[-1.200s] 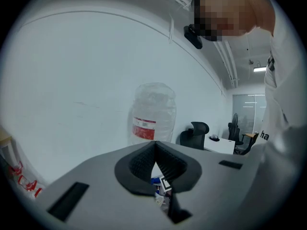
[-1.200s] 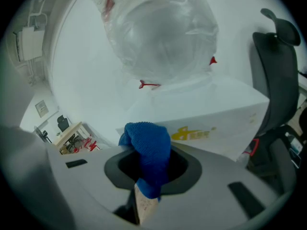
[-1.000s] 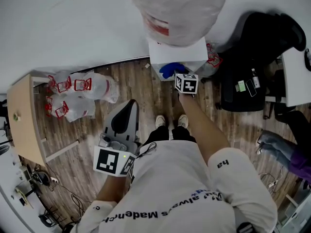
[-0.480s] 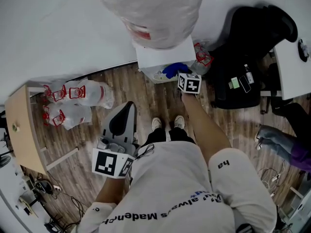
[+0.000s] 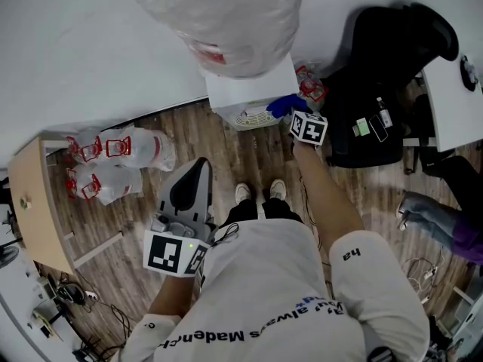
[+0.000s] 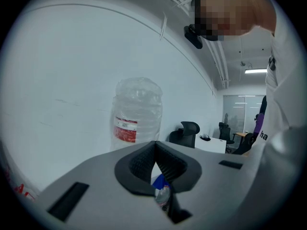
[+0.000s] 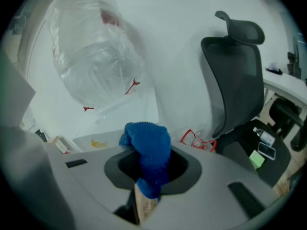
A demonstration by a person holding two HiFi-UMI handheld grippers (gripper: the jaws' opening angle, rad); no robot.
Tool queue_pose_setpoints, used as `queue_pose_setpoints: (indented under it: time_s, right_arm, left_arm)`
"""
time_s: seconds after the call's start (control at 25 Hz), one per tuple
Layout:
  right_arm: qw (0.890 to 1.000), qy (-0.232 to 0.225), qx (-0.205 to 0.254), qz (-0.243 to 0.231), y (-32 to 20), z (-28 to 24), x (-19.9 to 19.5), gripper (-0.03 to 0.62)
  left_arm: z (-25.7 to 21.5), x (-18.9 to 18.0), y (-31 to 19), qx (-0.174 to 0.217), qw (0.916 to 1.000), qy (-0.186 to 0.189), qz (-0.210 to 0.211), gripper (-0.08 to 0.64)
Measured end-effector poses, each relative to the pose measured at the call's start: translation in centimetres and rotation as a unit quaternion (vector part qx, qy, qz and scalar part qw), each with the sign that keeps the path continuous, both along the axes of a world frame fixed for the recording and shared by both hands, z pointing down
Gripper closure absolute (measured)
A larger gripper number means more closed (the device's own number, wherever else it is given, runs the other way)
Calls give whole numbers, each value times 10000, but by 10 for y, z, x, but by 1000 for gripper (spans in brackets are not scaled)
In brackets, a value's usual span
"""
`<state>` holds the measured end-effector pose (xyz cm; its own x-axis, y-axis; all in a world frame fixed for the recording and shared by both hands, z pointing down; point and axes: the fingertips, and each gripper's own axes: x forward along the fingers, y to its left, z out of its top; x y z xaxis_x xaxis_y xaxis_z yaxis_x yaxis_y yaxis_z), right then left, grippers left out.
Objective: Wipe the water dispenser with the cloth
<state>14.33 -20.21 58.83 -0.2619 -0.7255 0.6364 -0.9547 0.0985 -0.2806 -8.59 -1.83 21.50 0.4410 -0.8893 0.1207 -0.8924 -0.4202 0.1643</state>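
The white water dispenser stands against the wall with a large plastic-wrapped bottle on top. My right gripper is shut on a blue cloth and holds it against the dispenser's front right corner. In the right gripper view the cloth bulges out between the jaws of the right gripper, with the bottle above and the dispenser's top behind. My left gripper hangs lower at my left side, shut and empty. In its own view the left gripper points at the bottle.
Several empty bottles lie on the wood floor at the left, next to a wooden cabinet. A black office chair stands right of the dispenser, a white desk beyond it. Another person sits at the right.
My right gripper has carried the cloth rightward along the dispenser's front to its right corner. The left gripper has stayed in place.
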Motion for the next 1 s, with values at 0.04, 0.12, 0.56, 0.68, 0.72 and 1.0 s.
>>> queue_pose_setpoints:
  time_s: [0.04, 0.12, 0.56, 0.68, 0.72, 1.0]
  right_arm:
    - [9999, -77, 40, 62, 1, -3, 2, 512]
    - [9996, -213, 163, 100, 5, -10, 0, 512]
    - [9925, -1009, 296, -615, 57, -44, -123, 511]
    - [9899, -1125, 140, -851, 66, -34, -163, 511]
    - [9891, -1140, 83, -928, 68, -30, -175, 511]
    - [9834, -1274, -352, -1242, 64, 9, -251, 511]
  left_arm:
    - [1, -1, 0, -4, 10000, -1, -9, 541]
    - [2, -4, 0, -5, 10000, 6, -24, 541]
    - [4, -30, 3, -9, 10000, 18, -81, 541]
    - [4, -42, 7, -23, 9999, 0, -135, 541]
    - [4, -47, 9, -36, 9999, -10, -158, 541]
    - [13, -79, 17, -156, 9992, -134, -349, 541]
